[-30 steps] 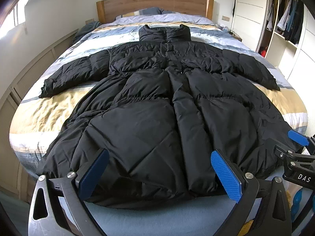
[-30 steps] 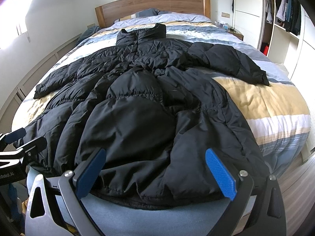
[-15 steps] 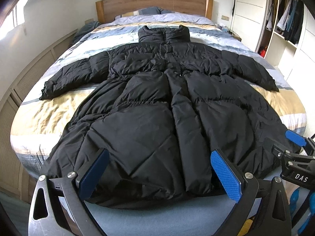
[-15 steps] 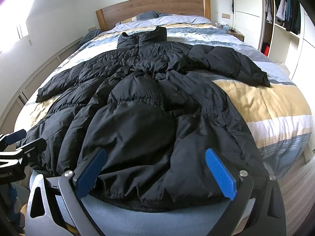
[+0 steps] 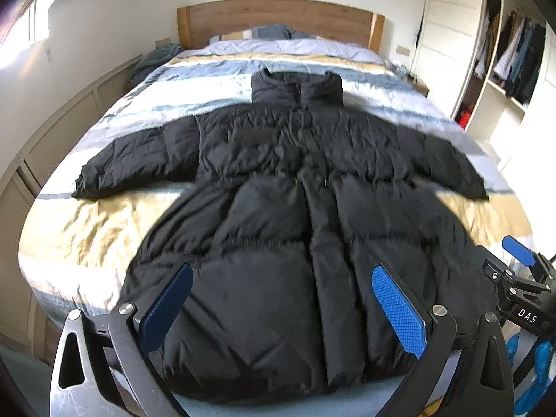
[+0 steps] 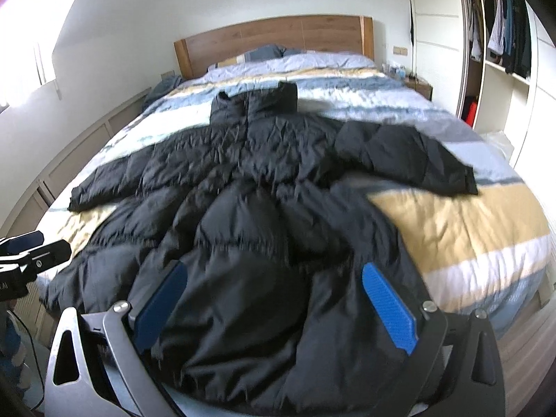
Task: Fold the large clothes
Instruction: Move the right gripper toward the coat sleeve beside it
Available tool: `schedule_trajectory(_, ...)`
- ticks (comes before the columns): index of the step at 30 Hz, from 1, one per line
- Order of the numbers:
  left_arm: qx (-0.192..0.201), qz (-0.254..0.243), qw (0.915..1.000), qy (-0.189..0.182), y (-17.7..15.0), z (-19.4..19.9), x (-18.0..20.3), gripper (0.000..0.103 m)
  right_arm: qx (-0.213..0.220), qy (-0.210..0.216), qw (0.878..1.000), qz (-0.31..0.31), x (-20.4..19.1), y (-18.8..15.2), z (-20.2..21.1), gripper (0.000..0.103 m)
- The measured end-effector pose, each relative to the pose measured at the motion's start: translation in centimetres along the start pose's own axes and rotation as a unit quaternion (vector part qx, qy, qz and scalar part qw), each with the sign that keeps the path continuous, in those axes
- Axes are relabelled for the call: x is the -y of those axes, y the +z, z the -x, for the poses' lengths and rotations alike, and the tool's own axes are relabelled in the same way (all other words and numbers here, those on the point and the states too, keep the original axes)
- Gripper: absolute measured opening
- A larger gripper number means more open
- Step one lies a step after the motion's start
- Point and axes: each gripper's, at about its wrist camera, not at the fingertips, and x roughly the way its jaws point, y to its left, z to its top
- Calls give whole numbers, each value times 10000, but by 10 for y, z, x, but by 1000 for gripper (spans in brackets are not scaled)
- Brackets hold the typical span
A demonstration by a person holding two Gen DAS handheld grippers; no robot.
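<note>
**Both grippers wide apart over the hem of a spread black coat**

The left gripper (image 5: 281, 309) has its jaws spread wide, the blue pads (image 5: 398, 309) well apart and holding nothing. Between them, in the left wrist view, lies the lower part of the black puffer coat (image 5: 299, 243), with the hem just below the pads at the foot of the bed. The right gripper (image 6: 274, 305) stands the same way: jaws spread, nothing pinched, its blue pads (image 6: 389, 307) framing the coat's (image 6: 250, 250) bunched lower right panel. Whether either set of pads touches the fabric cannot be told.

Each gripper shows at the edge of the other's view: the right one (image 5: 521, 278) at the far right of the left wrist view, the left one (image 6: 27, 253) at the far left of the right wrist view, both near the hem's outer corners.

The coat lies front up on the bed (image 5: 104, 222), collar (image 5: 297, 87) toward the wooden headboard (image 5: 278, 21), hem toward the cameras. Both sleeves are stretched out sideways, the left sleeve (image 5: 135, 160) resting across the striped duvet, the right sleeve (image 6: 413, 156) lying across the blue and tan stripes. The lower skirt is puffy and creased, more rumpled on the right side.

Pillows (image 5: 264, 33) sit against the headboard. To the right stands an open wardrobe (image 6: 500, 34) with hanging clothes. The pictures are somewhat blurred.
</note>
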Motion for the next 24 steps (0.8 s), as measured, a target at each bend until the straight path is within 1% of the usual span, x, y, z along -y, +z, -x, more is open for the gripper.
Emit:
schedule_trajectory(1, 37, 43, 10000, -16, 6, 1, -2, 101, 45, 30, 10000, -19, 8, 8, 4, 102)
schedule_trajectory(4, 137, 126, 9998, 16, 26, 1, -10, 101, 146, 6, 9999, -49, 12, 27, -1, 102)
schedule_trajectory(9, 352, 201, 9988, 281, 62, -2, -21, 101, 253, -60, 9996, -130, 20, 54, -16, 102)
schedule_trajectory(15, 492, 368, 9967, 529, 93, -12, -38, 101, 309, -148, 9992, -198, 33, 81, -36, 102)
schedule_trajectory(19, 482, 452, 9954, 699, 107, -24, -47, 101, 298, -212, 9989, -307, 43, 95, -54, 102)
schedule_trajectory(24, 338, 525, 9945, 836, 118, -46, -55, 101, 256, -295, 9981, -482, 59, 108, -80, 102)
